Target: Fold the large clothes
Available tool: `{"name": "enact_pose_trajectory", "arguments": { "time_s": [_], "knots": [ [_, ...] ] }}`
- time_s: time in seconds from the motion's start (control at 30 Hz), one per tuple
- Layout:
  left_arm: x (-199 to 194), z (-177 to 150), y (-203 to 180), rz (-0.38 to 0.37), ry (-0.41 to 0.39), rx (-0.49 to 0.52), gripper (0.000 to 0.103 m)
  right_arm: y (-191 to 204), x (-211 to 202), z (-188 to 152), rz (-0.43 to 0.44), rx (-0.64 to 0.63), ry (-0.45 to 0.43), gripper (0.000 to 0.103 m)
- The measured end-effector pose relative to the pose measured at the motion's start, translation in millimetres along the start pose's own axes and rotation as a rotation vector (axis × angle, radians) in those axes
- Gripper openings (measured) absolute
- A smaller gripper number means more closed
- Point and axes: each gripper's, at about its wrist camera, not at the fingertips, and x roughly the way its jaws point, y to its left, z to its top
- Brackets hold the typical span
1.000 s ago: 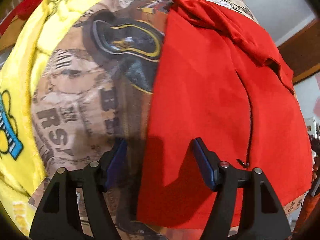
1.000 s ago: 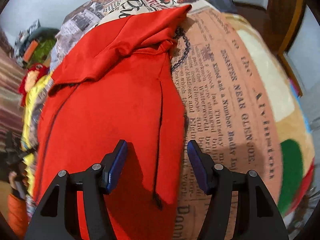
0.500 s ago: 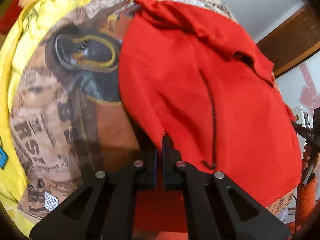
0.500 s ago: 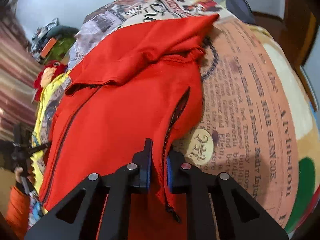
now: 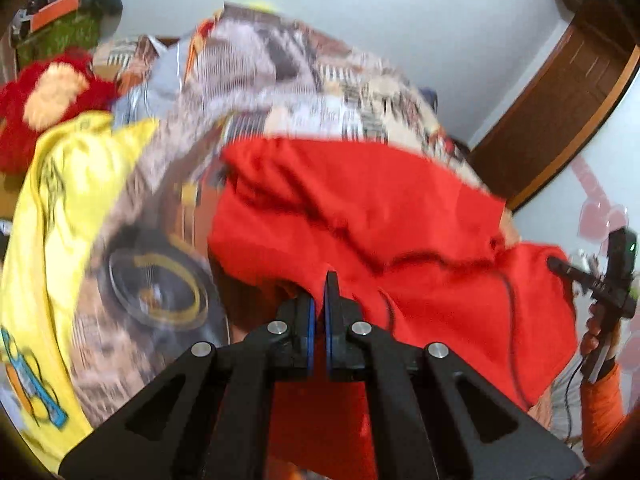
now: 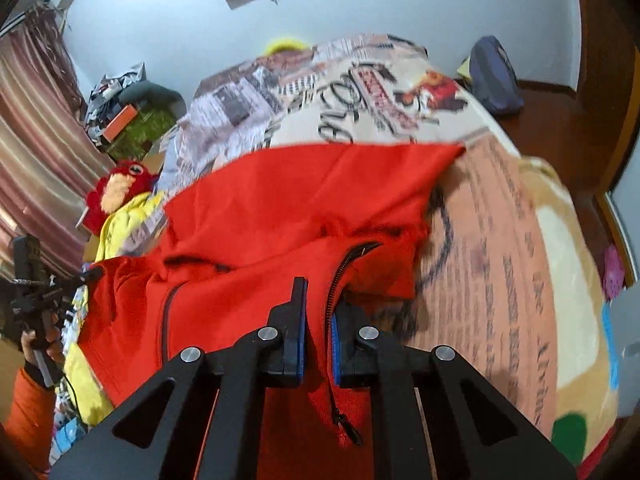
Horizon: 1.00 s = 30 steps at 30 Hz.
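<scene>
Home bedroom: bed w/ print blanket (image 6: pixel 500 240), plush toy (image 6: pixel 120 192), curtains (image 6: pixel 36 140).

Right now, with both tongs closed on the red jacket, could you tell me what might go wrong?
1. The right tongs pinch the red jacket right beside its zipper; the thin edge could slip out.
2. The left tongs hold little fabric, so that corner may drop.
3. The lifted hem could drag the yellow garment nearby.

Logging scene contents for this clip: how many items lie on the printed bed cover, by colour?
Red: 2 (red zip-up garment, held by both grippers; red plush toy)
Yellow: 1 (yellow garment with a blue print)
Dark blue: 1 (dark blue bundle at the far edge; what it is cannot be told)
Total: 4
</scene>
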Motion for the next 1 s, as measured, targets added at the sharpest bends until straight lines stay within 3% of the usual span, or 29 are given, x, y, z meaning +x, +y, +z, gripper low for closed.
{"name": "enact_pose_trajectory", "arguments": {
  "time_s": [0.1, 0.2, 0.43, 0.57, 0.73, 0.83, 0.87, 0.97, 1.0],
  "knots": [
    [-1, 30, 5, -0.011, -0.059, -0.022, 0.002, -5, 4, 19, -0.008, 0.003, -0.023, 0.008],
    [12, 61, 11, 0.025, -0.095, -0.031, 0.002, -13, 14, 41, -0.023, 0.01, -0.037, 0.008],
    [83, 99, 52, 0.107, -0.064, -0.144, 0.002, -31, 64, 88, -0.066, 0.019, -0.008, 0.008],
    [136, 91, 84, 0.166, 0.026, -0.204, 0.002, -49, 110, 97, -0.088, 0.049, 0.06, 0.008],
    [173, 65, 106, 0.148, 0.107, -0.249, 0.01, -75, 146, 88, -0.034, 0.147, 0.143, 0.008],
    [169, 62, 108, 0.135, 0.106, -0.24, 0.012, -80, 140, 90, 0.005, 0.179, 0.163, 0.011],
    [166, 64, 106, 0.146, 0.114, -0.226, 0.017, -79, 137, 92, 0.009, 0.179, 0.176, 0.012],
    [152, 67, 96, 0.242, 0.111, -0.156, 0.035, -74, 125, 95, -0.005, 0.152, 0.206, 0.013],
    [146, 67, 92, 0.277, 0.103, -0.124, 0.035, -70, 121, 96, -0.017, 0.127, 0.209, 0.014]
  ]
}}
